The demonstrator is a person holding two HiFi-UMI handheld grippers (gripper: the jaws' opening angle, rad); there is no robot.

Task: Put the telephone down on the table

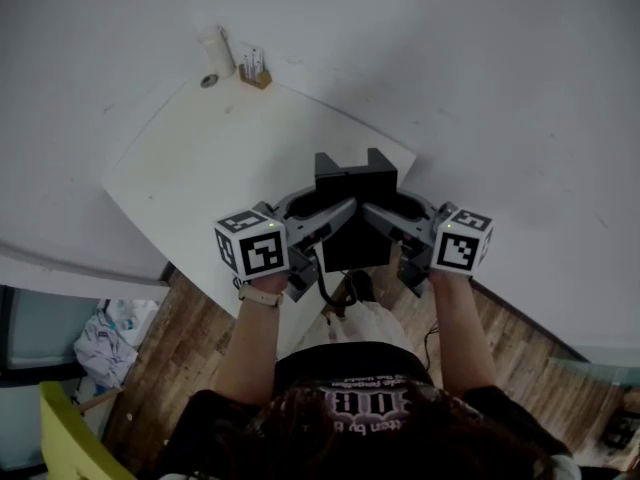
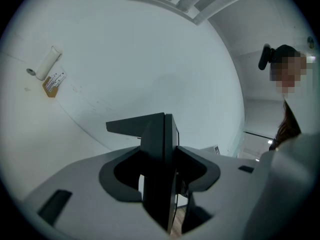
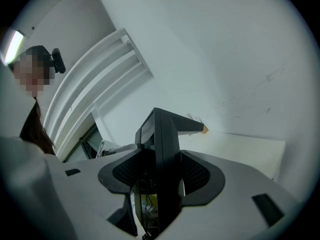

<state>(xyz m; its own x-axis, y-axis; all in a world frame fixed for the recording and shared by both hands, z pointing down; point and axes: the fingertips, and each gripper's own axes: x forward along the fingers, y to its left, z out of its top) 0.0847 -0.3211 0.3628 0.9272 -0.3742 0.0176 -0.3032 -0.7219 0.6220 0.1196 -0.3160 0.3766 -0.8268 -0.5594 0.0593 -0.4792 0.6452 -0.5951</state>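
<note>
A black telephone (image 1: 355,183) hangs upright between two pairs of tongs, above the near edge of a white worktop (image 1: 190,178), partly over the wooden floor (image 1: 190,338). The left tongs (image 1: 340,211) clamp its left side and the right tongs (image 1: 372,212) its right side. Each pair is partly closed, with the thin edge of the telephone pinched between its jaws. The carrying step appears to be in hand, and the telephone does not look set down yet. The next move likely calls for bringing it further over the worktop, lowering it level until its base rests, then opening both pairs. At the far corner stands a small wooden holder (image 1: 255,72) with slim white pieces upright in it, too small to identify. A white roll (image 1: 216,50) lies just beside it.
</note>
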